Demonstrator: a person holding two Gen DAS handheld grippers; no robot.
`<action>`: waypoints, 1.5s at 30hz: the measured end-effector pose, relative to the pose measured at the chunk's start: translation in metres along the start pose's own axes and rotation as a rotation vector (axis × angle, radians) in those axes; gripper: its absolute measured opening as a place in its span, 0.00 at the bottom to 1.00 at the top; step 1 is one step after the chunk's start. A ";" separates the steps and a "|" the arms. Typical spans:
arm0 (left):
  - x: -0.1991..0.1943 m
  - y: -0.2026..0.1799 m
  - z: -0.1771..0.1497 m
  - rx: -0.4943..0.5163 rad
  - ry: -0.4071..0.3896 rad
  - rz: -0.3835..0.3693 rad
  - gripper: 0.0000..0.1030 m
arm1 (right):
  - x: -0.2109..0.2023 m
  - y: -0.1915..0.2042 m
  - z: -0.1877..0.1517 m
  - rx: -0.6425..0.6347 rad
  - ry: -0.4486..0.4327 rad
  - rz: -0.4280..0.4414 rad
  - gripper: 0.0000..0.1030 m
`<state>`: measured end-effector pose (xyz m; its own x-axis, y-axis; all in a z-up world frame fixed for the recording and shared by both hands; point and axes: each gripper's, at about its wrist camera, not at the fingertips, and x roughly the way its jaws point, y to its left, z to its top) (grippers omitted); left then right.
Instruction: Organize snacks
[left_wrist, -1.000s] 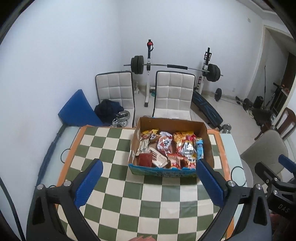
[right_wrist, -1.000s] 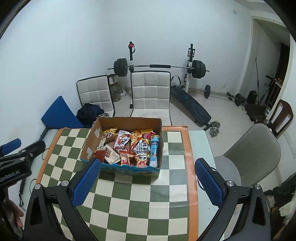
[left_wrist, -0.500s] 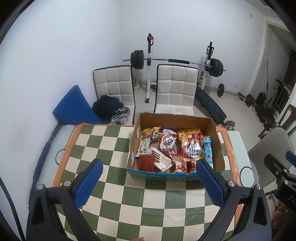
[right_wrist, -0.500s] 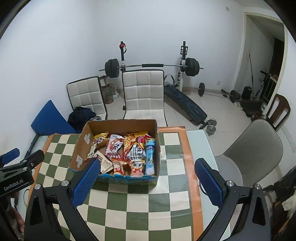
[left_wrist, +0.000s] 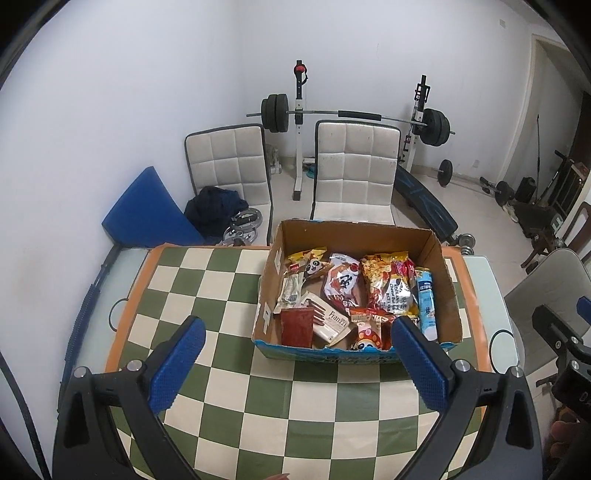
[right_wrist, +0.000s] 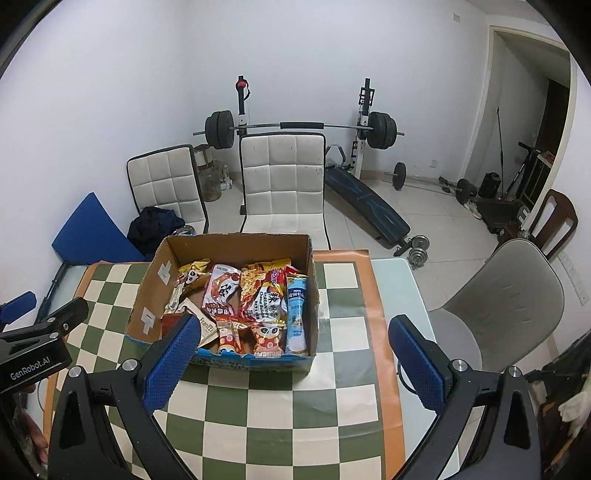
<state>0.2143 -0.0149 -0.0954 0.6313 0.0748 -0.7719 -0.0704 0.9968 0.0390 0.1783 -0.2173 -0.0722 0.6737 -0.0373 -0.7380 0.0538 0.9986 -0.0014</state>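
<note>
Change: both views sit nearer the box than a second ago; it fills more of each frame and lies closer to the tong tips.
Left tongs (left_wrist: 293, 349): spread wide, grasping nothing, held above the bench (left_wrist: 207, 291) just short of the box's near wall.
Right tongs (right_wrist: 291, 345): also released and empty, their left pad (right_wrist: 168, 363) overlapping the box's near left corner in that view.
Box (left_wrist: 352, 234): open cardboard, standing on the checked green-and-cream cloth toward the bench's far side.
Snacks: packed inside the box, a dark red pack (left_wrist: 296, 326) at the near left, a white Franzzi pack (left_wrist: 327, 321) beside it, a red-and-white bag (left_wrist: 341, 286) in the middle, a noodle bag (left_wrist: 397, 291) to its right.
Blue tube (left_wrist: 426, 302): lying lengthwise along the box's right wall.
Backdrop: two white chairs (left_wrist: 354, 170) behind the bench, a barbell rack (left_wrist: 354, 116) against the wall.
</note>
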 end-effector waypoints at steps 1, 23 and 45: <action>0.001 0.000 0.000 0.001 0.002 0.001 1.00 | 0.002 0.000 0.000 -0.002 0.002 0.000 1.00; 0.005 0.002 -0.002 0.003 0.009 0.003 1.00 | 0.020 0.004 -0.008 -0.011 0.015 0.009 1.00; 0.001 0.005 -0.001 0.022 0.000 -0.009 1.00 | 0.019 0.003 -0.011 -0.006 0.016 0.009 1.00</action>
<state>0.2137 -0.0098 -0.0962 0.6322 0.0655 -0.7720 -0.0472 0.9978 0.0460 0.1828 -0.2151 -0.0939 0.6623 -0.0276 -0.7487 0.0432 0.9991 0.0014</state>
